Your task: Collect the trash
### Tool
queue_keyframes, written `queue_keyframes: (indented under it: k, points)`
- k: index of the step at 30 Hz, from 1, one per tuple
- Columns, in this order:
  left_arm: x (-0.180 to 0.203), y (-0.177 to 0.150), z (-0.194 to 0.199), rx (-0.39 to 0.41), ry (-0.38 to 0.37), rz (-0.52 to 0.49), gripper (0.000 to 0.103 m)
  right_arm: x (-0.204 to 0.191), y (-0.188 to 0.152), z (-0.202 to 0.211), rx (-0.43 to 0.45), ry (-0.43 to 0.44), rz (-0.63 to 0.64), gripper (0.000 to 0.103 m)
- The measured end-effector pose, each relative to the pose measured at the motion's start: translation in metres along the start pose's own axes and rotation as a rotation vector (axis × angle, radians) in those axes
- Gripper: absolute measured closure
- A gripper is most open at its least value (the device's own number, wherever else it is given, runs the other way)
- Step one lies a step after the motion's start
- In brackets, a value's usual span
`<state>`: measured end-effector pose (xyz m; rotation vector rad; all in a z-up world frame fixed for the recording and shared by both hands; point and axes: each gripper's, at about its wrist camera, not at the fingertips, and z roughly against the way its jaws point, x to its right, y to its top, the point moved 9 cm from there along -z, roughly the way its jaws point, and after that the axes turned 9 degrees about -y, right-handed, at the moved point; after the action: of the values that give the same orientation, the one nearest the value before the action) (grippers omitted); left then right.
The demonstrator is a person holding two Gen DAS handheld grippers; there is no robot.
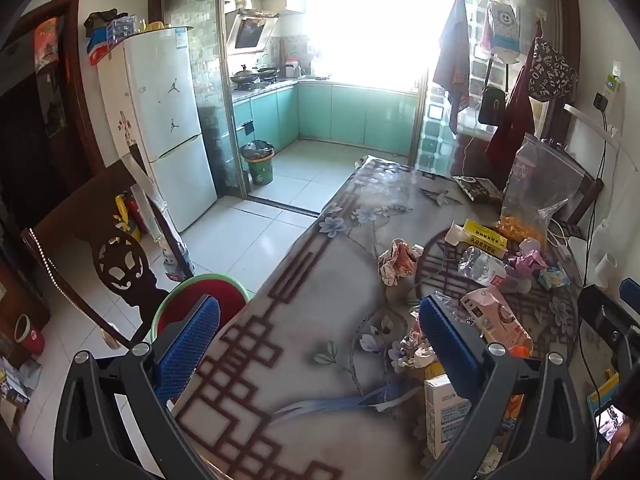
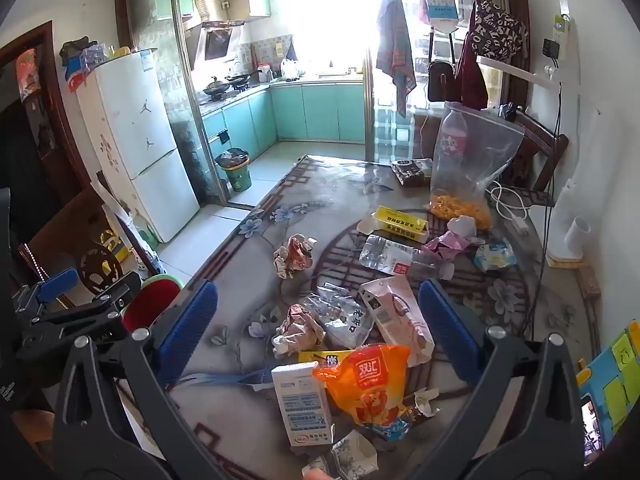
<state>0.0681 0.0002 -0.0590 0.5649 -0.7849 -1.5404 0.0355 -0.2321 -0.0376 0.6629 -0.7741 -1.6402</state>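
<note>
Trash litters the table; only the right view shows the orange wrapper whole. Left gripper and right gripper gape wide, empty.

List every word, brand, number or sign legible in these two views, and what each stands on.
"双汇": red label on the orange snack bag.
Jumping-man logo, twice: stickers on the white fridge.
Large pale letters, broken by folds, no word readable: dark hanging bag.
Too small or blurred: yellow box, white carton, crushed bottle's red label, pink pouch, green bin.
</note>
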Motion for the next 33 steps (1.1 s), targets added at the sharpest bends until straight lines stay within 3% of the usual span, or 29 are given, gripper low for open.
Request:
queue_keyframes:
  k: [33]
  points:
    - [-0.012,-0.001,-0.021,-0.048,0.028,0.006,0.008,-0.015,0.012,-0.008,0.002,0.008,0.020,0.003]
